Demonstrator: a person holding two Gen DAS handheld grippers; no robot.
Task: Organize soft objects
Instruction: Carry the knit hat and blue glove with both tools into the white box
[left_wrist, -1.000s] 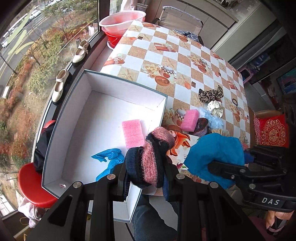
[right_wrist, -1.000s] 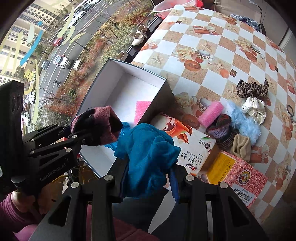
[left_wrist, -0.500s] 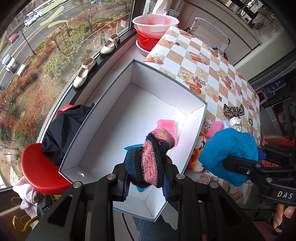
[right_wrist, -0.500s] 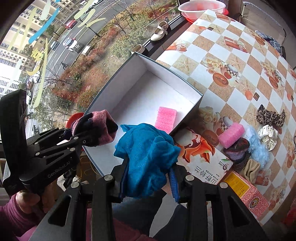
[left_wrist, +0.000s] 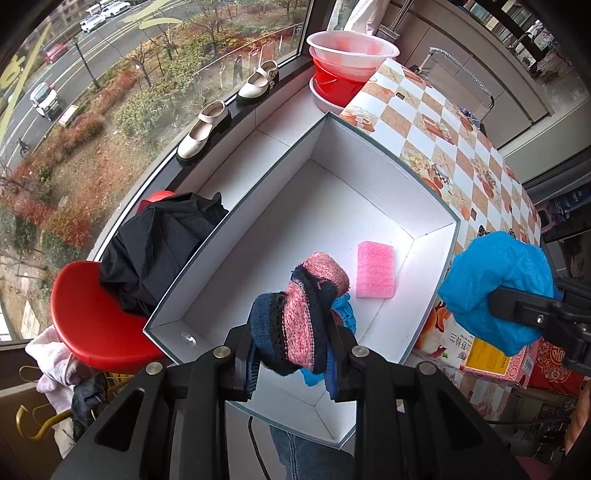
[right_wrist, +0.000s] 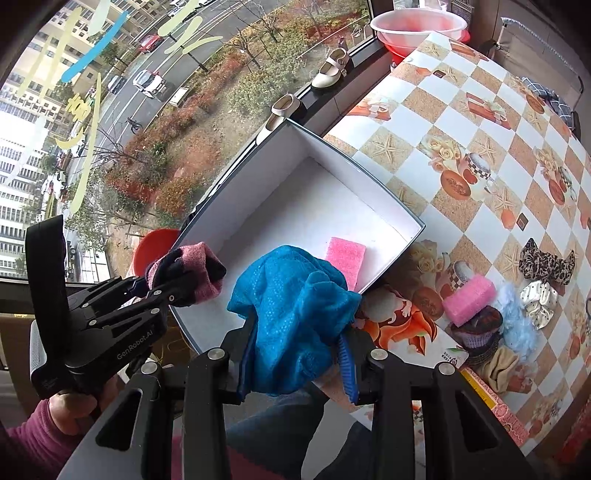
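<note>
Both loads are light and limp, so they should give under the pads and sag wherever they hang free; a pinch through the bunched middle looks the safest hold, since a grip on a loose edge would likely let the rest slide or unroll. Neither seems fragile or slippery, and the knit in particular should cling to the pads

The left gripper (left_wrist: 291, 332) is clamped on a knit sock (left_wrist: 301, 314), pink with dark navy bands, rolled into a thick wad that bulges above the jaws. It hangs over the near end of the white box (left_wrist: 417, 192), above a crumpled blue glove (left_wrist: 343, 308) lying on the box floor. A pink sponge (left_wrist: 376, 270) lies flat on that floor, near the right wall

The right gripper (right_wrist: 295, 339) is closed on a blue cloth (right_wrist: 291, 306), a thin speckled fabric gathered into a loose puff with a flap drooping to one side. It sits at the box's near right corner, about over the rim, beside the printed cartons (right_wrist: 402, 325) on the checked table (right_wrist: 461, 122)

To my eye each item needs only a release over the open floor, and both should drop softly without bouncing. More soft things wait on the table: a second pink sponge (right_wrist: 469, 299), a pale blue fluff (right_wrist: 517, 325), a leopard scrunchie (right_wrist: 546, 264), a white one (right_wrist: 539, 299), a beige roll (right_wrist: 498, 369)
</note>
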